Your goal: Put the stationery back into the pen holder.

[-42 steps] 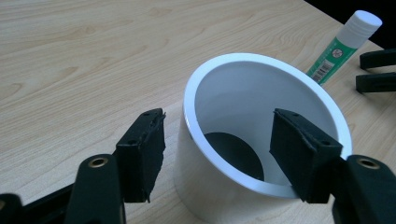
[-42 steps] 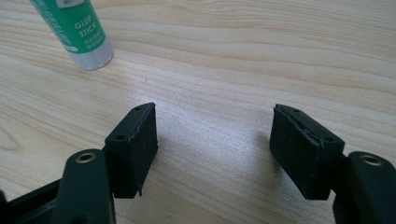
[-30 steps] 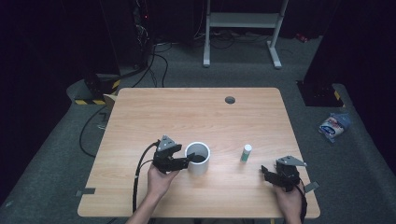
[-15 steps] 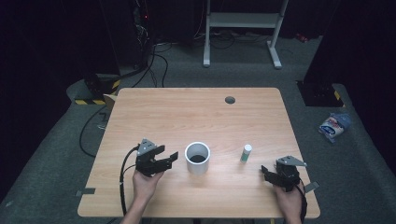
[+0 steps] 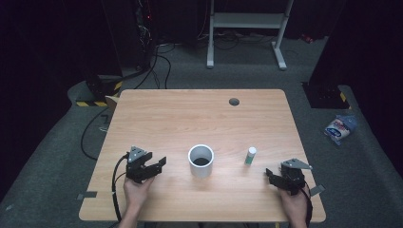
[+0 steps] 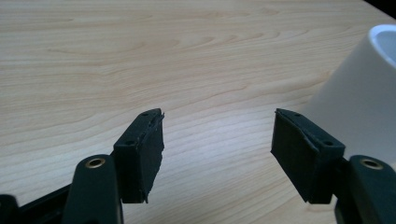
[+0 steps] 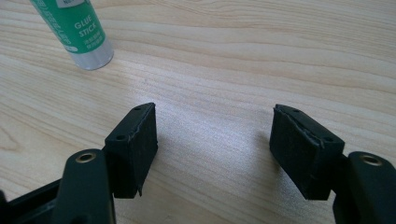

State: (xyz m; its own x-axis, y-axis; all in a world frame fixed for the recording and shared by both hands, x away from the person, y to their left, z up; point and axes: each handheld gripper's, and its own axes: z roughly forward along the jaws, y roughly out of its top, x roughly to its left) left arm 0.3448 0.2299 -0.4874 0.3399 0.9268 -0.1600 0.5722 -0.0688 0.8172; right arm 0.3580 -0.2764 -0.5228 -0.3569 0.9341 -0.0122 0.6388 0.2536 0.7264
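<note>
A white cup (image 5: 201, 161) stands upright on the wooden table (image 5: 190, 114), near the front middle. My left gripper (image 5: 158, 167) sits low to the cup's left, apart from it, its jaws open and empty. In the left gripper view (image 6: 217, 126) the cup's wall (image 6: 359, 102) rises just beyond the right pad. A green glue stick (image 5: 250, 155) with a white cap stands upright to the right of the cup. My right gripper (image 5: 270, 175) rests near the front right corner, open and empty. The glue stick (image 7: 77, 32) lies ahead and to the left of the right gripper (image 7: 212, 121).
A dark round cable hole (image 5: 234, 101) sits near the table's far edge. On the floor lie black cables (image 5: 95, 128) at the left and a blue and white packet (image 5: 340, 128) at the right. A white stand's legs (image 5: 244, 33) are behind the table.
My left gripper has drawn back leftward from beside the cup and sunk a little; a gap now separates them. The right gripper, cup and glue stick have stayed put.
</note>
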